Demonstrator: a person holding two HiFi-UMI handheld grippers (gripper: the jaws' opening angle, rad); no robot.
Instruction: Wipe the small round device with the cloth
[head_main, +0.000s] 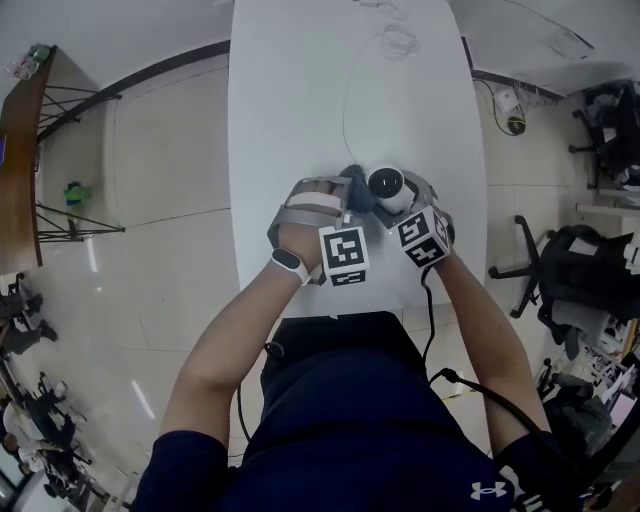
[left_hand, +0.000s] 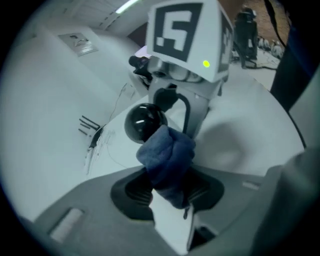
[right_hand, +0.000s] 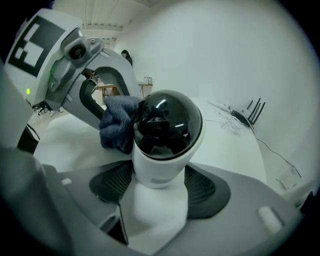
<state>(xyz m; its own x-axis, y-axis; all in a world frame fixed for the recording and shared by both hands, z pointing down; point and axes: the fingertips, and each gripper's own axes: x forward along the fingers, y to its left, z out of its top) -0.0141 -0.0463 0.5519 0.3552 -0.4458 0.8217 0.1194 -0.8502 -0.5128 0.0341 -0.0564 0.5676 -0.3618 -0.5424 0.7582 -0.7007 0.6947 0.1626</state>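
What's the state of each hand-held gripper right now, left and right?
Left hand-held gripper: closed on the bunched dark blue cloth.
Right hand-held gripper: closed around the small round white device with a black dome.

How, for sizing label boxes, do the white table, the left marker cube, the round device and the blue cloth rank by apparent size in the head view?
1. white table
2. left marker cube, nearer the camera
3. round device
4. blue cloth, partly hidden; close to the device, so unsure

Cloth (right_hand: 117, 130) against device (right_hand: 167, 135), left side.
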